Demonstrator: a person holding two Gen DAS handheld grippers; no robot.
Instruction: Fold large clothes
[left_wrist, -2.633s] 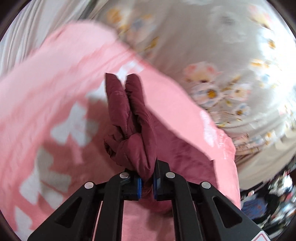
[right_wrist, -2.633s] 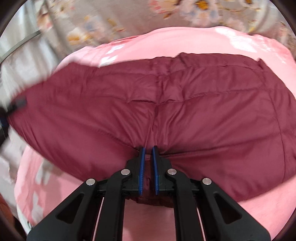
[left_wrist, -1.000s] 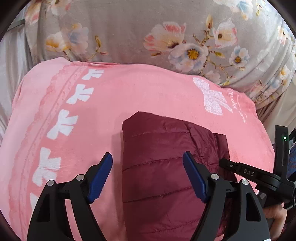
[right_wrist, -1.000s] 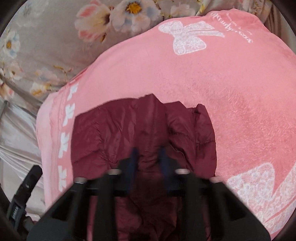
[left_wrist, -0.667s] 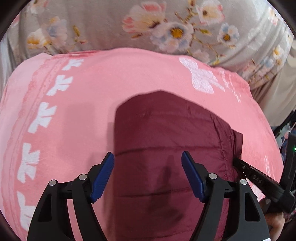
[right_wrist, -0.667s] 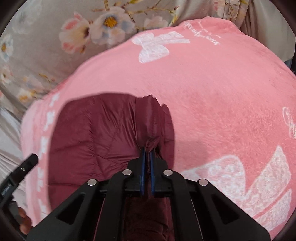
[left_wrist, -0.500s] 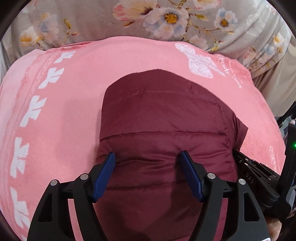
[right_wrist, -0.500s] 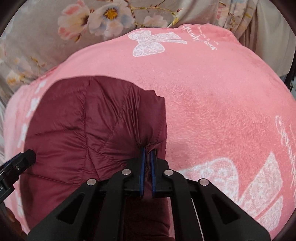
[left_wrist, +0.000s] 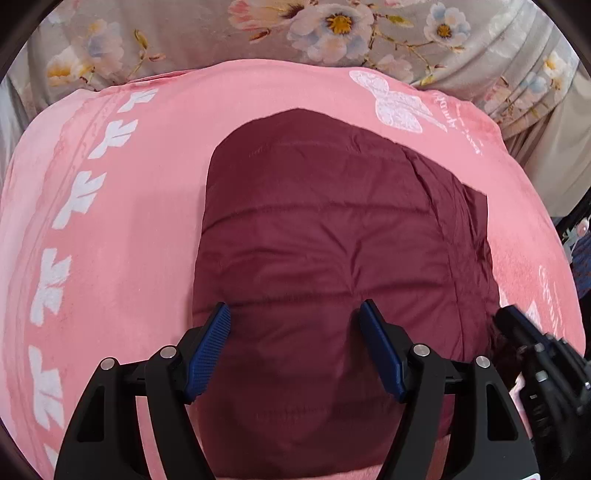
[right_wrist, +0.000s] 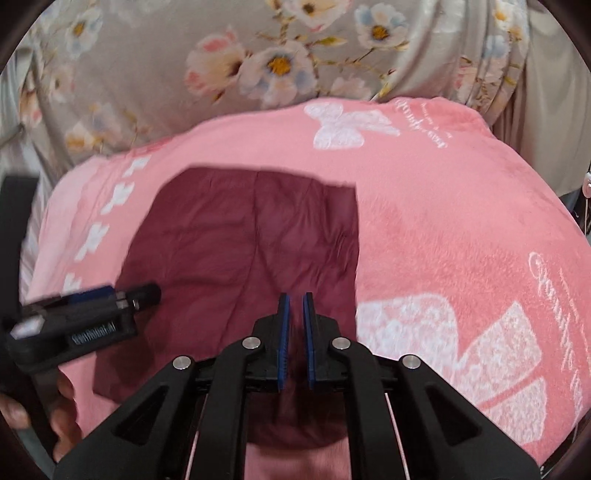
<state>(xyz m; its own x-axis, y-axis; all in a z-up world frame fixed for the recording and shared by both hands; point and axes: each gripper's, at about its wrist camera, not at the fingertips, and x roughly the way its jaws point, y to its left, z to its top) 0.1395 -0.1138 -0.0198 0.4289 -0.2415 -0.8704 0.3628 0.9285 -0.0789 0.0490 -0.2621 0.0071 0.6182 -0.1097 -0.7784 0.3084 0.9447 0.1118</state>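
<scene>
Maroon quilted jacket (left_wrist: 325, 236) lies folded into a rough rectangle on the pink blanket (left_wrist: 122, 236), floral sheet (left_wrist: 221, 40) behind. Left gripper (left_wrist: 295, 325) over the jacket's near end, jaws spread wide, holding nothing. Right gripper (right_wrist: 294, 314) above the jacket's near right part, jaws narrowed to a slim gap; cannot tell whether any cloth is pinched

Jacket on blanket, both my grippers at its near end

I see the folded jacket (left_wrist: 325, 240) lying on the blanket (left_wrist: 122, 236), which lies on the sheet (left_wrist: 207, 33) showing behind it. My left gripper (left_wrist: 295, 347) sits over the jacket's near part, left of my right gripper (right_wrist: 294, 339), whose near-closed jaws are above the jacket's right edge.
</scene>
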